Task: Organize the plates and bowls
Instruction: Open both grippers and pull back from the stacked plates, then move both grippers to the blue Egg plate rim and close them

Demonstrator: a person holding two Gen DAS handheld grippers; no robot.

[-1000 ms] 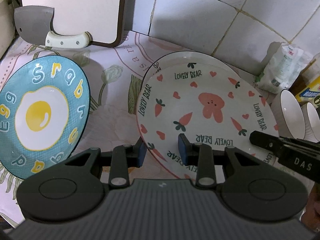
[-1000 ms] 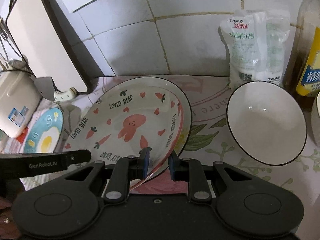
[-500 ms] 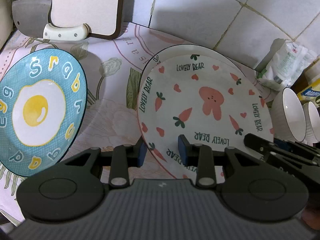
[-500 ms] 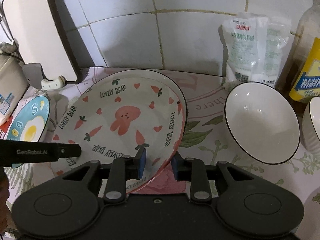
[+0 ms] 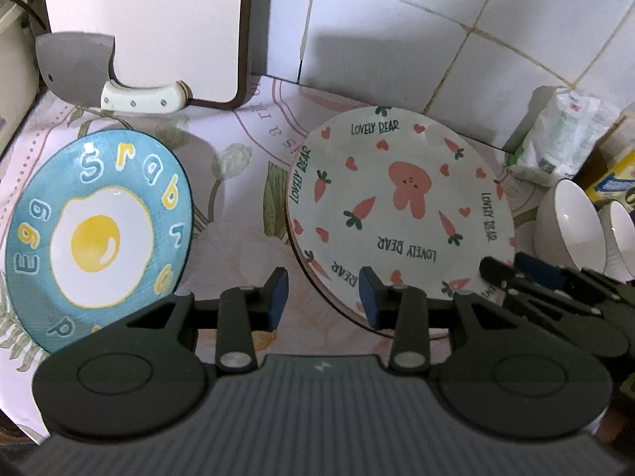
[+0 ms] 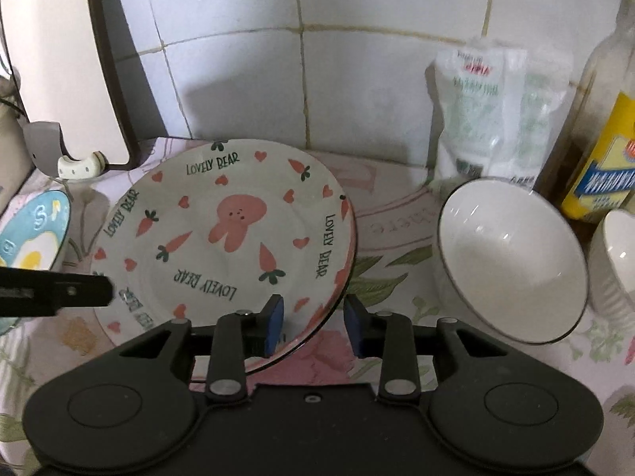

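Tongs easing off the rabbit plate (image 6: 222, 238)
Left tongs (image 5: 322, 293) and right tongs (image 6: 313, 325) have just been opening, narrowly parted, pads astride its rim.

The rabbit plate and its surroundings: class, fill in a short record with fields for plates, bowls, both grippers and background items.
plates: rabbit plate lying on a second like plate, whose rim shows beneath; egg plate apart, to its left
bowls: white bowl, a second one partly in view beside it
left gripper: jaws just opened further, straddling the rabbit plate's rim, pads clear
right gripper: jaws just opened, rim between them, pads clear
background: cleaver, cutting board, white packet, bottle
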